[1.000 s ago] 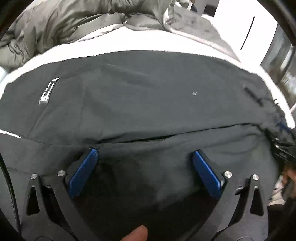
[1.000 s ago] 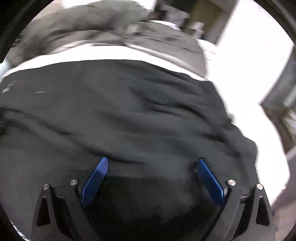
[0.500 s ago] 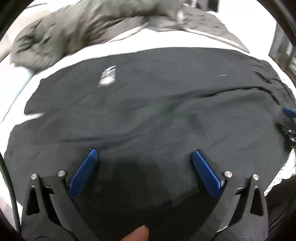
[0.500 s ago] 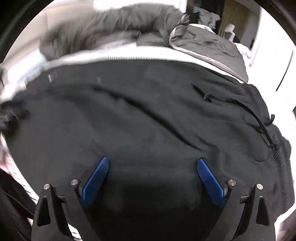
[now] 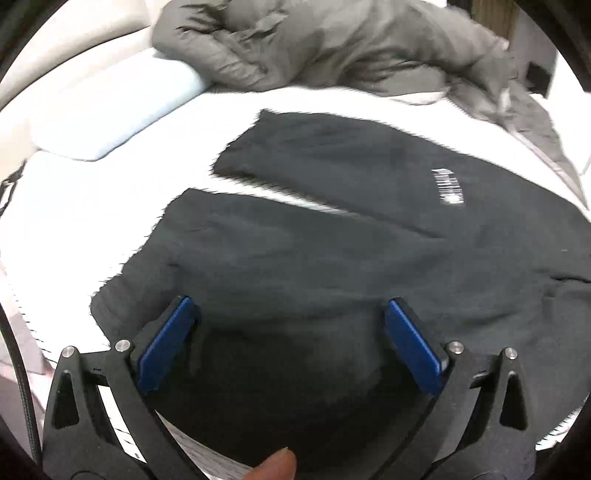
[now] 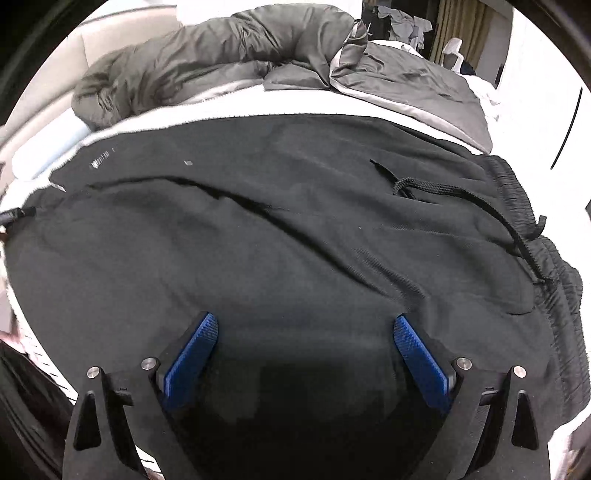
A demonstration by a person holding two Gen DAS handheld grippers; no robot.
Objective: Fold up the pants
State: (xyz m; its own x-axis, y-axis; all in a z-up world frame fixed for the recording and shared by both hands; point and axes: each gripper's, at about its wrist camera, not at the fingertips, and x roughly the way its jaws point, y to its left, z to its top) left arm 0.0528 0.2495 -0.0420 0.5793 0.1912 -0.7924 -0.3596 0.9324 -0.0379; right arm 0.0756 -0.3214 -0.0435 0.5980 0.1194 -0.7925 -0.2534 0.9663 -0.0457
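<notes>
We see a white bed sheet (image 5: 92, 206) spread as the base surface; a crumpled grey duvet (image 5: 332, 48) lies heaped along its far side, its pale lining edge showing in the right wrist view (image 6: 413, 107); 1 light blue pillow (image 5: 122, 107) sits at the far left, touching the duvet; beyond, we make out beige curtains (image 6: 454, 26) and a white wall (image 6: 539, 85).

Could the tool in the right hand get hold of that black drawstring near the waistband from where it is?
Probably yes. The right tool is open above the pants, and the drawstring lies loose on top of the fabric, ahead and to its right, with nothing covering it.
</notes>
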